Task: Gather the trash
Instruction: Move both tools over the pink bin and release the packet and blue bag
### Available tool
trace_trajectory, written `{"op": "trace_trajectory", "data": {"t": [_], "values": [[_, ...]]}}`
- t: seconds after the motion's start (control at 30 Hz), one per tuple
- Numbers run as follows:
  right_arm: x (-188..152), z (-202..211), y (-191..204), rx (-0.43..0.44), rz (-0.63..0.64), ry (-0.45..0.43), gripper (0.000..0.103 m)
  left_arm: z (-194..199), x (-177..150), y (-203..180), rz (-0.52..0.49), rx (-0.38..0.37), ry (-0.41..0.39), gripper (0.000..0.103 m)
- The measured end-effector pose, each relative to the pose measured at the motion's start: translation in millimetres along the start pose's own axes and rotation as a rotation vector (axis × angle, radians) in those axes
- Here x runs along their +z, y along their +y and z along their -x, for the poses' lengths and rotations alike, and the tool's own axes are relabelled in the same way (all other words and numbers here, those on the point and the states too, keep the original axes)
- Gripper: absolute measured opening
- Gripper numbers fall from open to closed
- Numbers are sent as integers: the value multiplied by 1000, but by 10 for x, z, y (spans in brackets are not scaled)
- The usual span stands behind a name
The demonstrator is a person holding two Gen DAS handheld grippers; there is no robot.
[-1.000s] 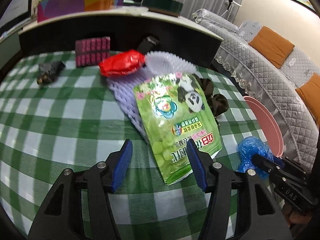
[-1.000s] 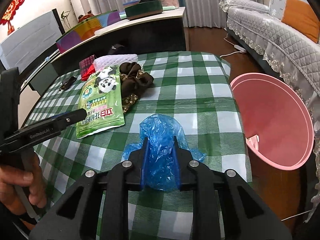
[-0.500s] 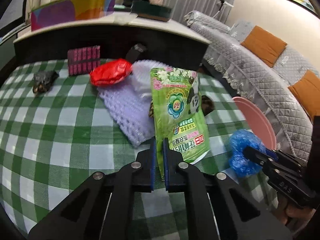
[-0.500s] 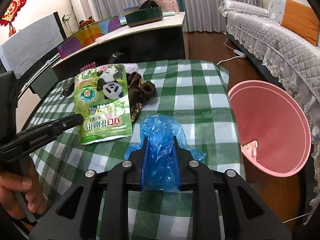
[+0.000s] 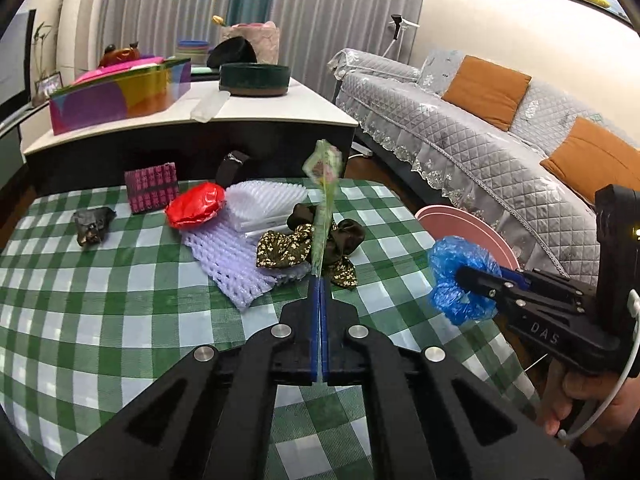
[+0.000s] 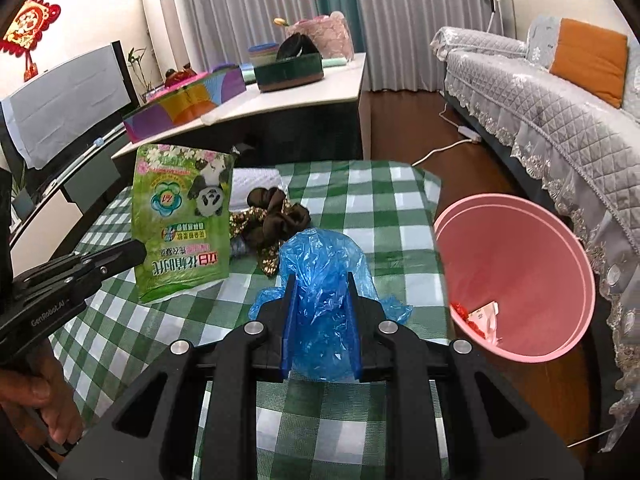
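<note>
My left gripper is shut on the lower edge of a green snack pouch, which stands edge-on in the left wrist view. From the right wrist view the green snack pouch shows its panda print, lifted off the checked table by the left gripper. My right gripper is shut on a crumpled blue plastic bag, held above the table near its right edge. That blue plastic bag sits in the right gripper at the right of the left wrist view. A pink bin stands beside the table.
On the table lie a red wrapper, white and lilac foam nets, a brown patterned cloth, a dark crumpled piece and a maroon packet. A dark sideboard stands behind, a grey sofa to the right.
The left gripper closed on the green pouch and lifted it off the table until it stands upright. The right gripper rose a little with the blue bag.
</note>
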State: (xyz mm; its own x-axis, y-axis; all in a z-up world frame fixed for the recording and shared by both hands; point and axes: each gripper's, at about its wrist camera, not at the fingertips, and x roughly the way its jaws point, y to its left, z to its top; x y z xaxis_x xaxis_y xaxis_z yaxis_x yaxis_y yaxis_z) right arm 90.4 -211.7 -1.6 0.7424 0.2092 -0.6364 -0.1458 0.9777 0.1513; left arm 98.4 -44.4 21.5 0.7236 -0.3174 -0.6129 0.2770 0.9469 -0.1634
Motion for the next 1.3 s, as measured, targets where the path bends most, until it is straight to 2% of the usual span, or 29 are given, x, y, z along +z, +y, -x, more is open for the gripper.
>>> {"op": "trace_trajectory", "data": {"t": [0.5, 0.67, 1.13, 1.3], "values": [[244, 426, -257, -81, -24, -125, 22, 234, 40, -109, -32, 29, -52, 0], [310, 538, -351, -118, -28, -126, 22, 280, 78, -187, -44, 26, -67, 0], [1012, 978, -730, -174, 42, -205, 22, 309, 279, -401, -41, -13, -87, 0], [920, 918, -942, -224, 8, -242, 22, 239, 343, -520, -57, -17, -81, 0]]}}
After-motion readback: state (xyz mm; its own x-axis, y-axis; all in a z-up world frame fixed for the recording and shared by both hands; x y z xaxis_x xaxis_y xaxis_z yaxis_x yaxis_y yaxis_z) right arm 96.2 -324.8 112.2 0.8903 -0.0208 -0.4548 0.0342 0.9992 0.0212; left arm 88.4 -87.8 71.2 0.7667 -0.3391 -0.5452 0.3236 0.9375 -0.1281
